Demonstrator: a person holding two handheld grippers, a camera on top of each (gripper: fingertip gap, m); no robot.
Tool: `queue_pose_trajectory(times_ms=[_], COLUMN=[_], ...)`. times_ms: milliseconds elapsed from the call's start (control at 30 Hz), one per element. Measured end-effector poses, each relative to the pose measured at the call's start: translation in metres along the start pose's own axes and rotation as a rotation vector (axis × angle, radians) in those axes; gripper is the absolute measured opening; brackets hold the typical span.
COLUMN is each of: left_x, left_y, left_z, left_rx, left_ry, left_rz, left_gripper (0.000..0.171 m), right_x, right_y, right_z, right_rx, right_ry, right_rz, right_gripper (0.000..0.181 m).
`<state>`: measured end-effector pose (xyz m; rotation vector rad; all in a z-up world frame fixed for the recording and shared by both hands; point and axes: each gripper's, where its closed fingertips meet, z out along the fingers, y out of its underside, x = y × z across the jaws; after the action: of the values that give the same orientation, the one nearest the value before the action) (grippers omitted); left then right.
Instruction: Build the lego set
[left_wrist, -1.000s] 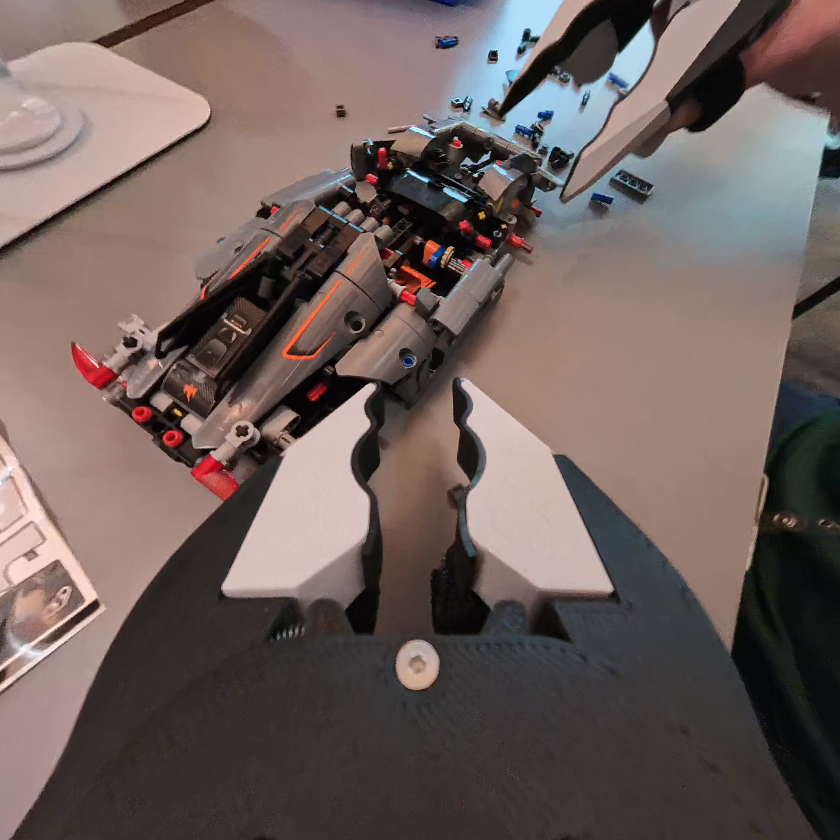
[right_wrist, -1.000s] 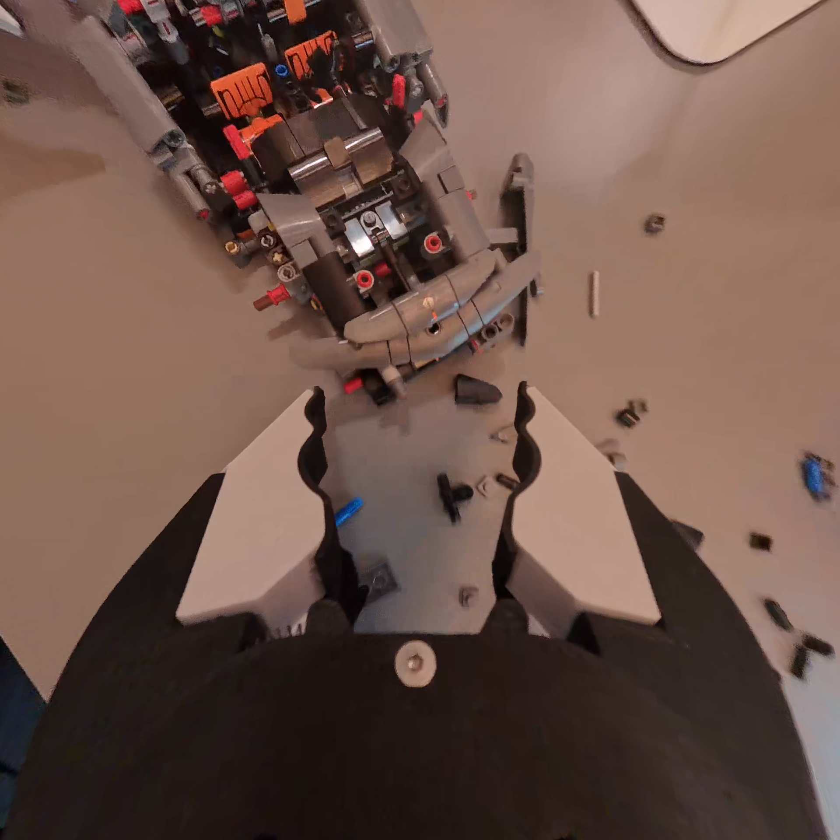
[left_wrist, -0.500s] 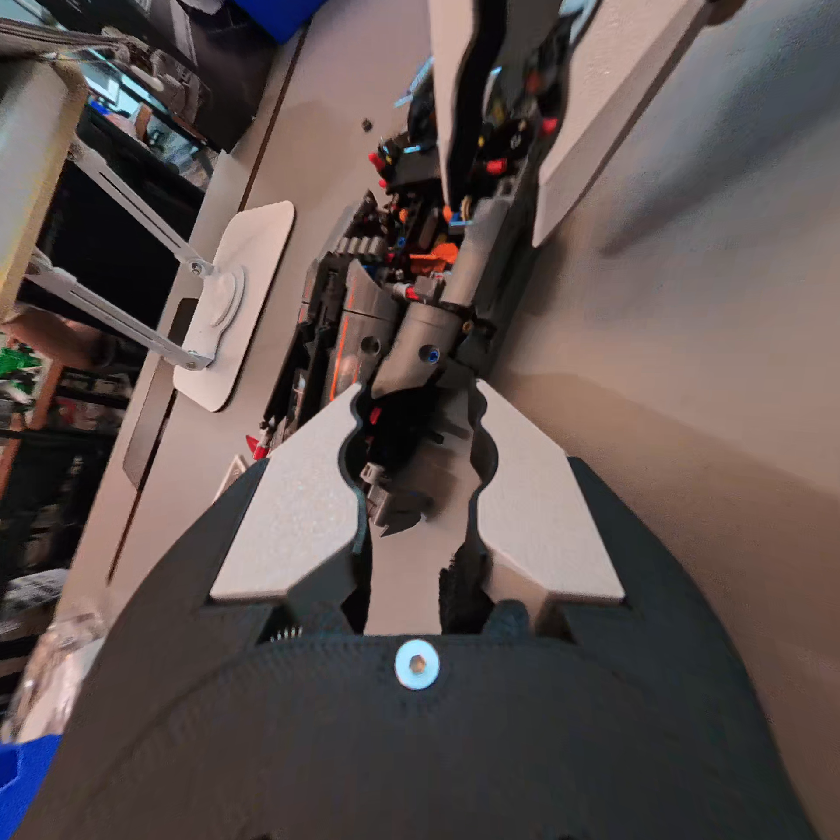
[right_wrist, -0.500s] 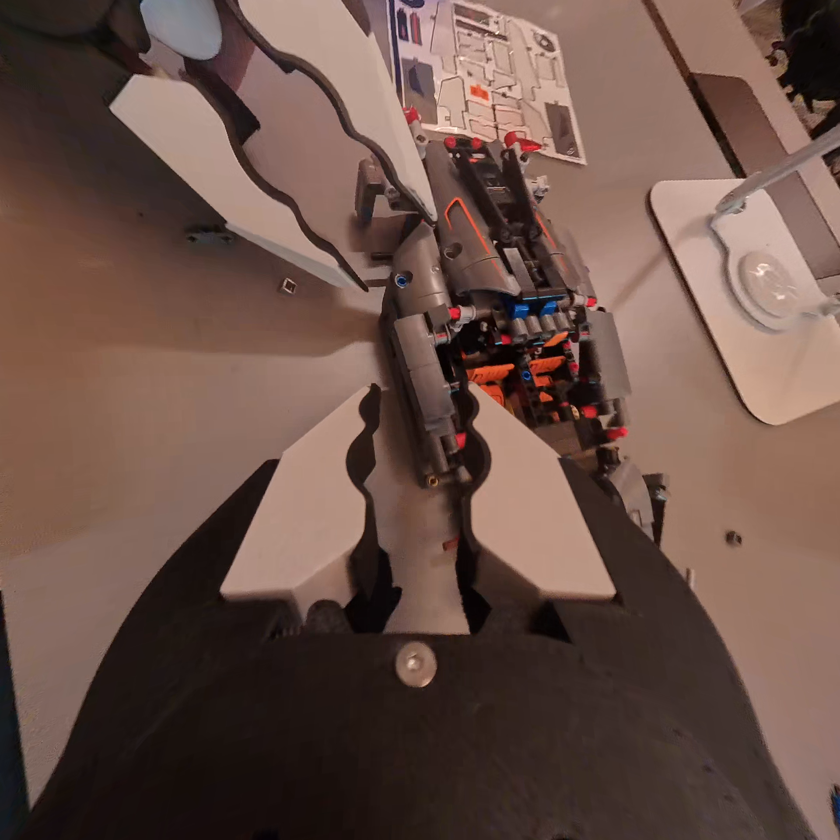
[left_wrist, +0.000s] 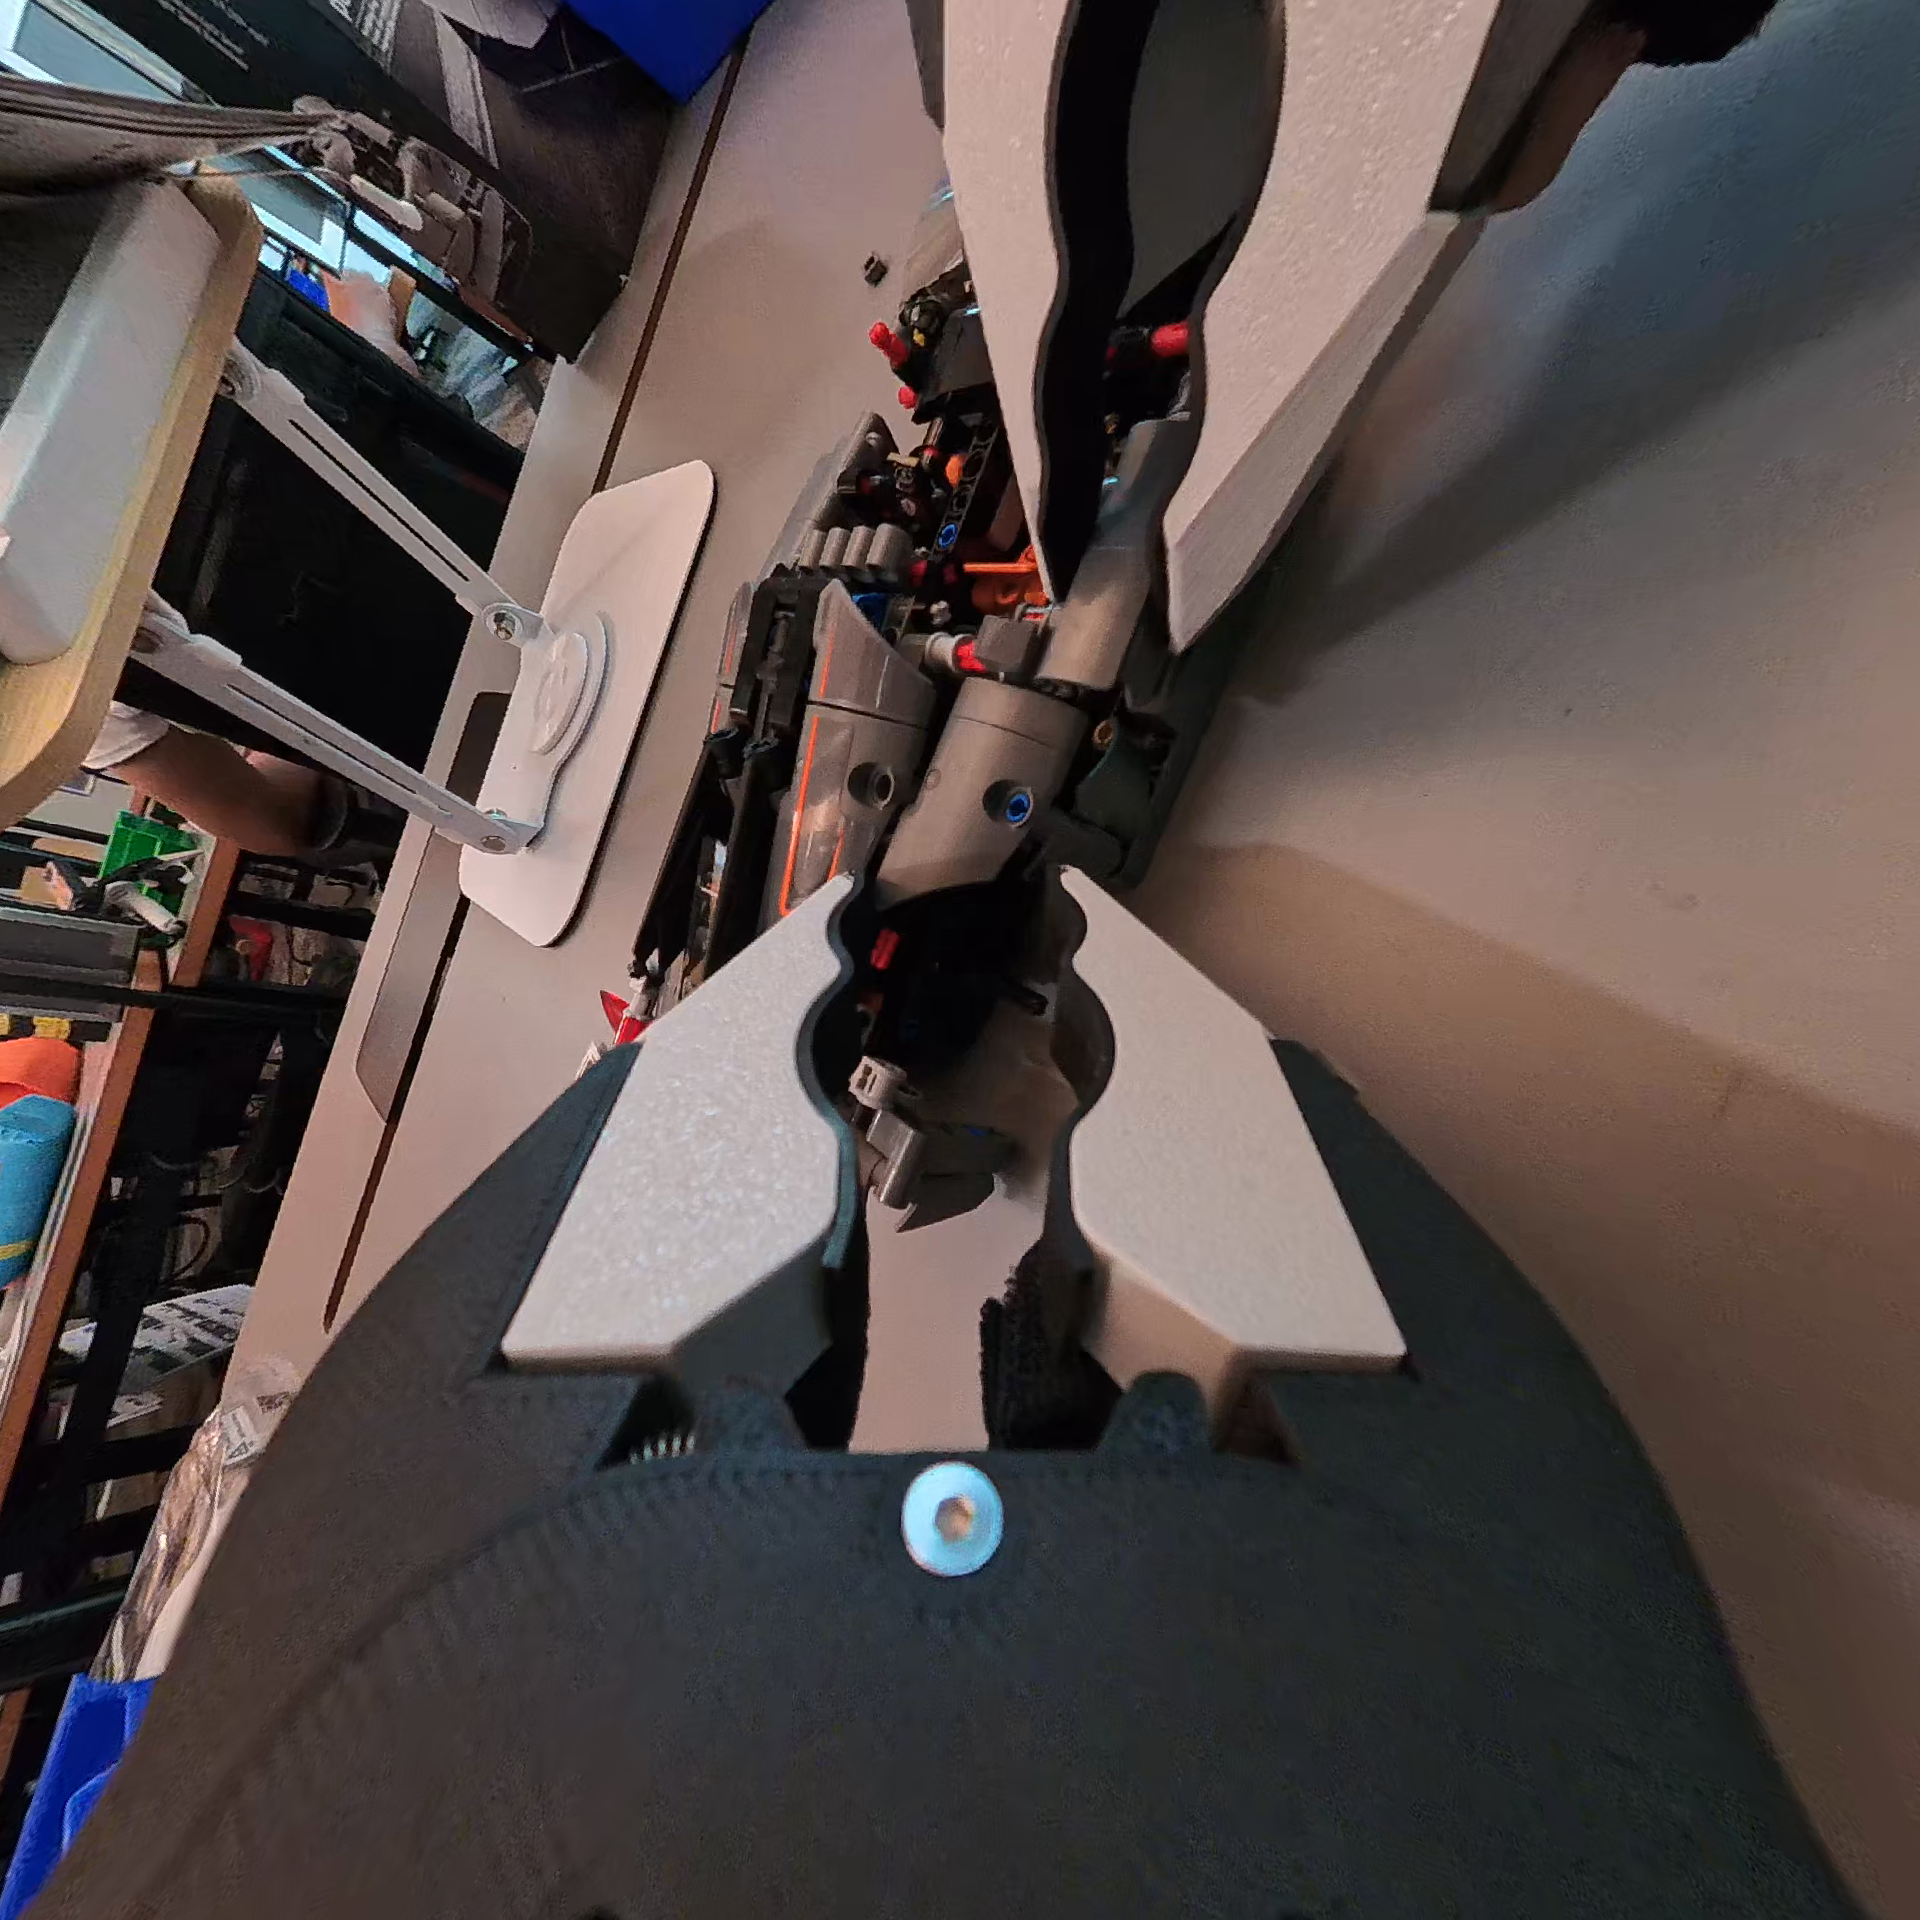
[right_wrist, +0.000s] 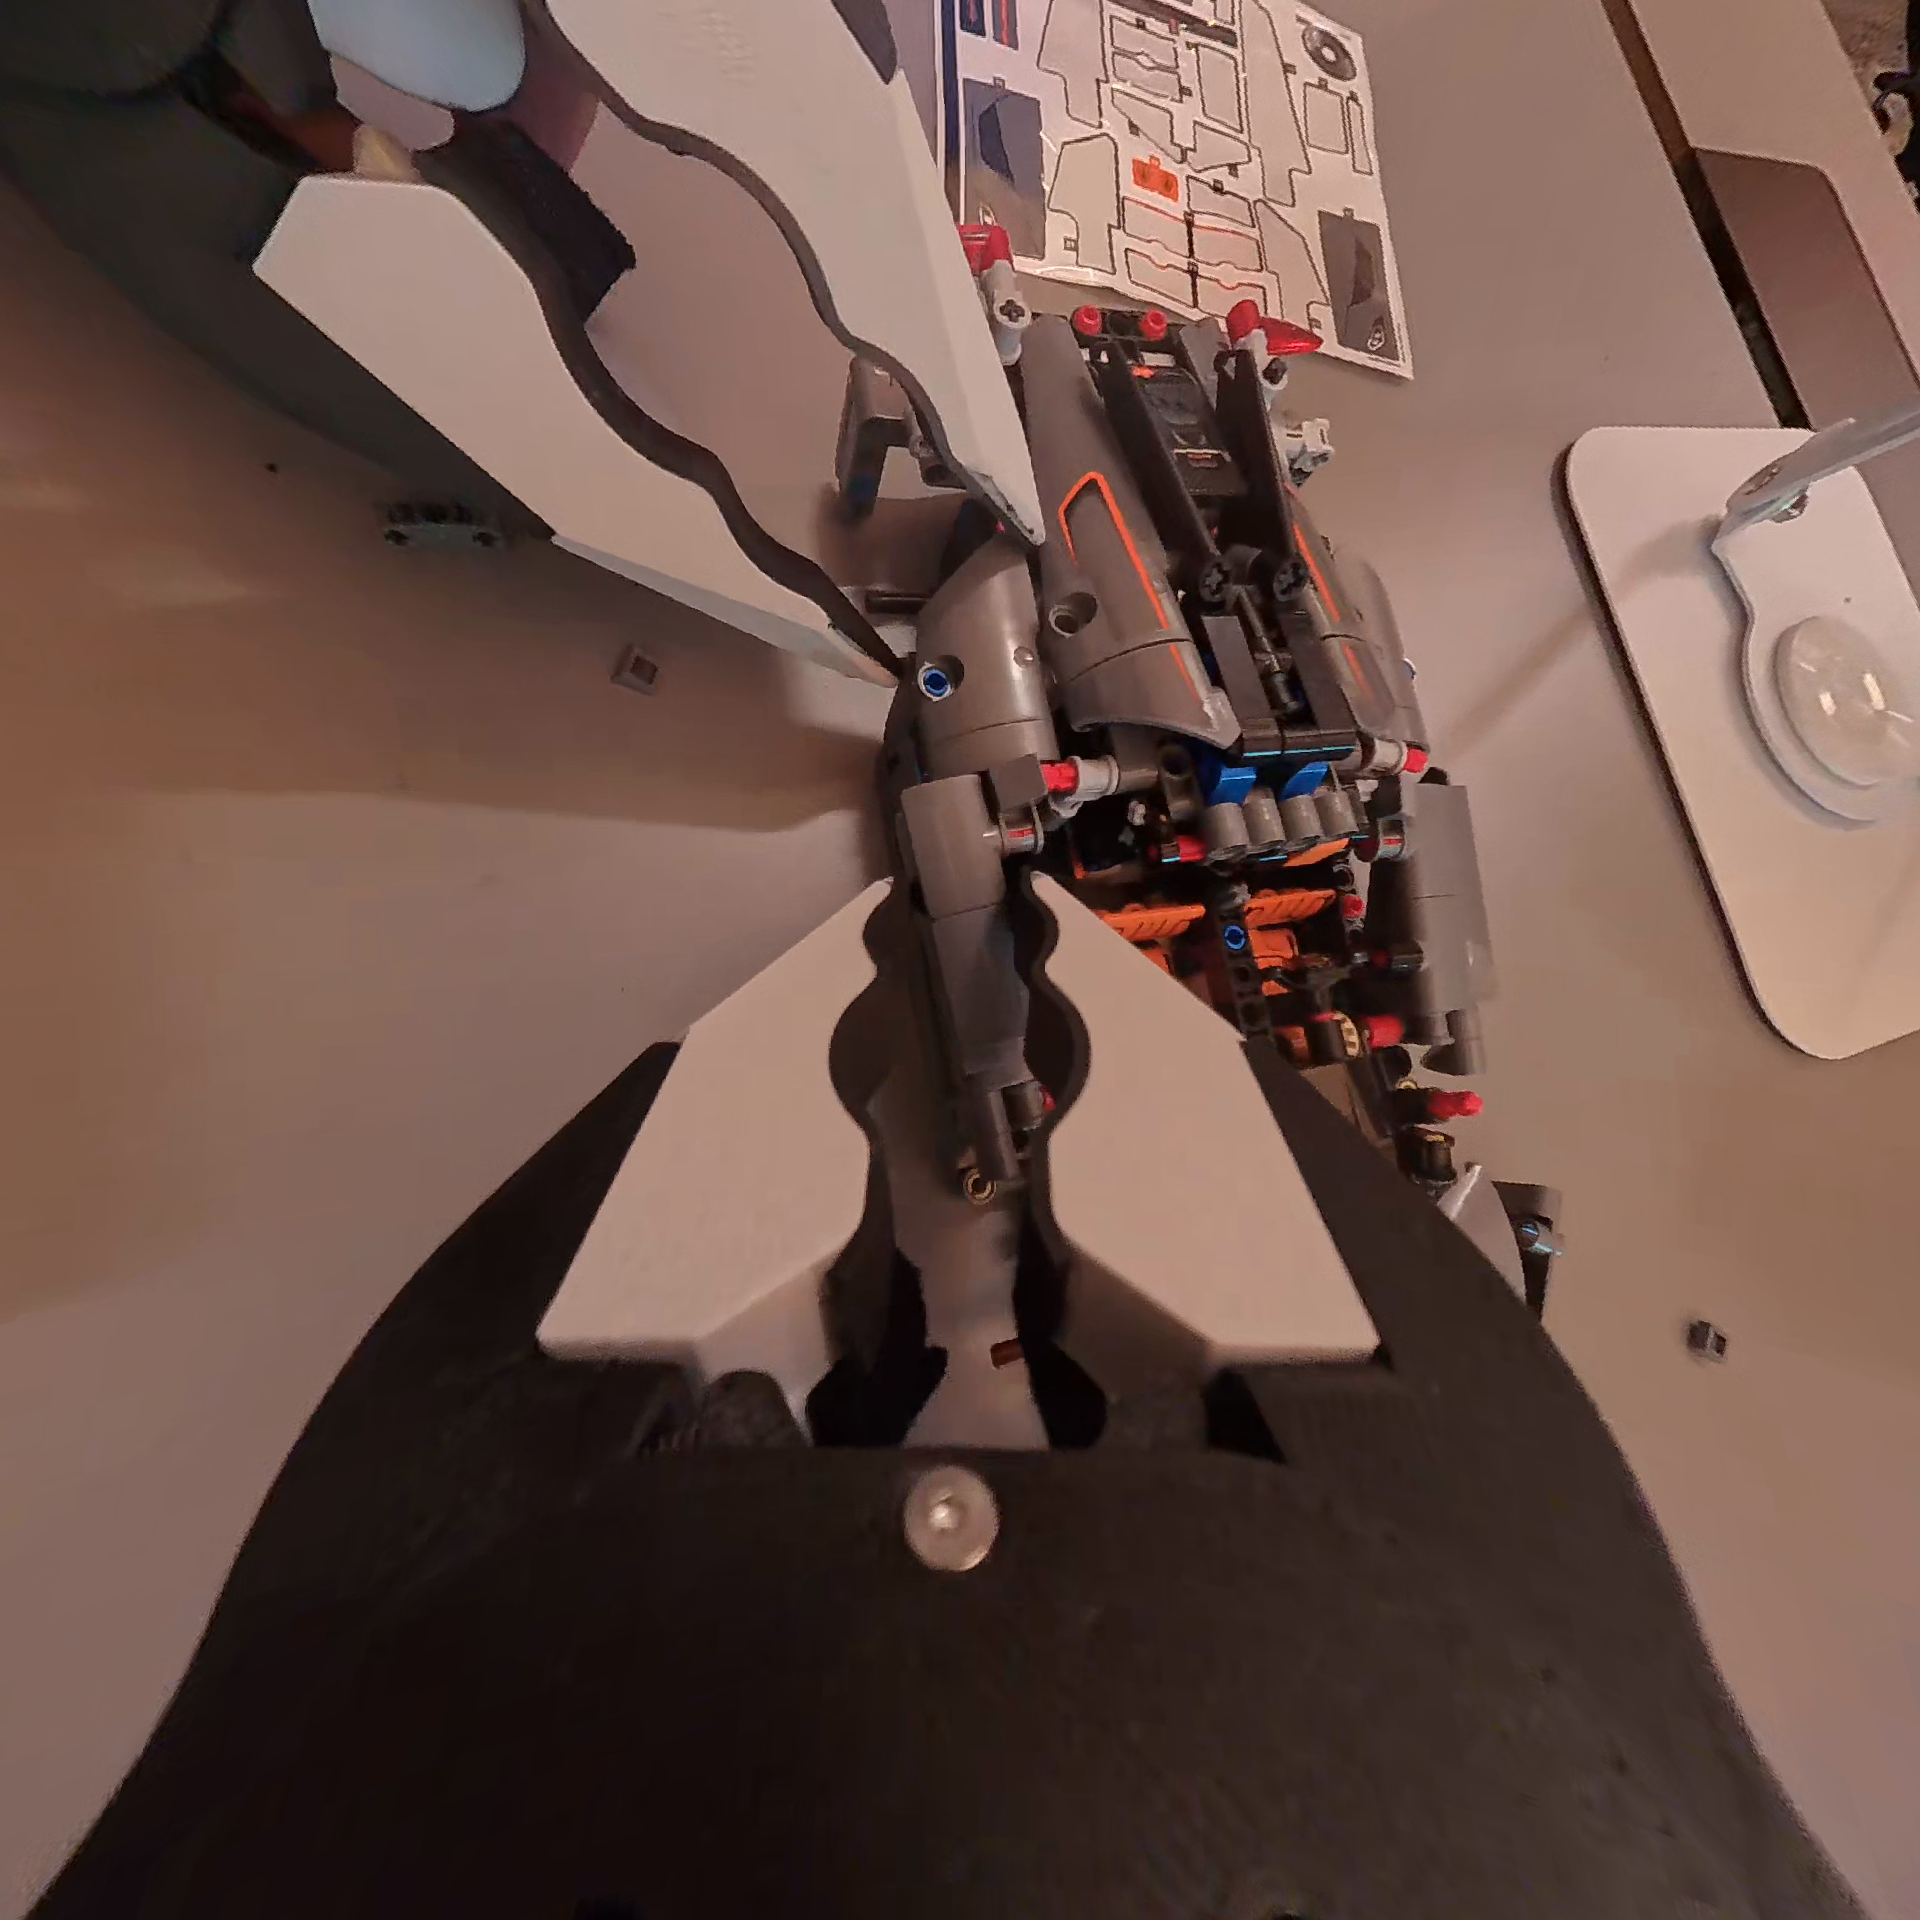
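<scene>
On the grey worktop, both grippers, left and right, have their fingers clenched on opposite ends of the car's grey side.

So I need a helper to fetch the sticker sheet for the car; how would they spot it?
Find the grey, black and orange lego car in the middle of the table. Just past its end with the red tips lies the sticker sheet, flat on the table. It is the only printed paper near the car, white with outlined shapes, unlike the plain white stand base off to the side.
</scene>
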<state>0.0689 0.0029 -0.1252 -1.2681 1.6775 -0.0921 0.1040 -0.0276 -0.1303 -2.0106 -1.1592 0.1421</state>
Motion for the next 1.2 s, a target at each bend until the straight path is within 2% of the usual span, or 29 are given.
queue_pose_trajectory(times_ms=[567,867,933,1000,1200], left_x=[0.0003,0.0001,-0.0009,-0.0022,-0.0014], left_y=[-0.0015,-0.0017,-0.0017,-0.0017,-0.0024], left_z=[0.0018,0.0015,-0.0004,-0.0022,-0.0015], left_rx=[0.007,0.005,0.005,0.013,0.02], left_ry=[0.021,0.016,0.007,0.004,0.004], left_rz=[-0.036,-0.025,-0.023,-0.028,-0.024], left_gripper=[0.029,0.029,0.027,0.026,0.026], right_x=[-0.0065,-0.0063,-0.0056,-0.0071,-0.0036], right_y=[0.0028,0.0042,0.0024,0.001,-0.0033], right_z=[-0.0044,-0.0043,-0.0033,-0.0038,-0.0054], right_rx=[-0.018,-0.098,-0.095,-0.094,-0.086], right_ry=[-0.069,-0.154,-0.133,-0.112,-0.014], right_rz=[-0.083,0.015,0.003,-0.004,-0.06], right_gripper=[0.015,0.015,0.017,0.028,0.031])
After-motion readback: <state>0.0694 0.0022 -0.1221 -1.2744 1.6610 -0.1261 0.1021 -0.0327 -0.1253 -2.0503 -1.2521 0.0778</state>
